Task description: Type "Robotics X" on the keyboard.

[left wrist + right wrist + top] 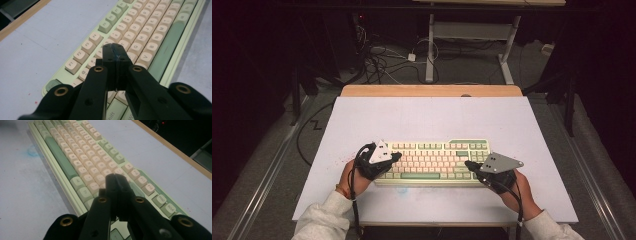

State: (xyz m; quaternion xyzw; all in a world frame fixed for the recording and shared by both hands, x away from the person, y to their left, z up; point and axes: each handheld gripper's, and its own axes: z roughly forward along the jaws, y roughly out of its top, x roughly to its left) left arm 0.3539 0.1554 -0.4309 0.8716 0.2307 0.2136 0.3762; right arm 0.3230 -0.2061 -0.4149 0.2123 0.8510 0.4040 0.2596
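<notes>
A cream and green keyboard (434, 160) lies on the white table top (427, 117), near the front edge. My left gripper (396, 156) hangs over the keyboard's left end, jaws shut together with nothing between them. In the left gripper view its tip (115, 48) hovers over the keyboard (140, 37), above the upper letter rows. My right gripper (468, 164) is over the keyboard's right end, also shut and empty. In the right gripper view its tip (115, 178) sits above cream keys of the keyboard (82, 157). Whether either tip touches a key cannot be told.
The table's wooden back edge (432, 90) runs across the far side. Beyond it stand white desk legs (430, 50) and tangled cables (379, 57) on the floor. A faint blue smudge (32, 151) marks the table beside the keyboard's front edge.
</notes>
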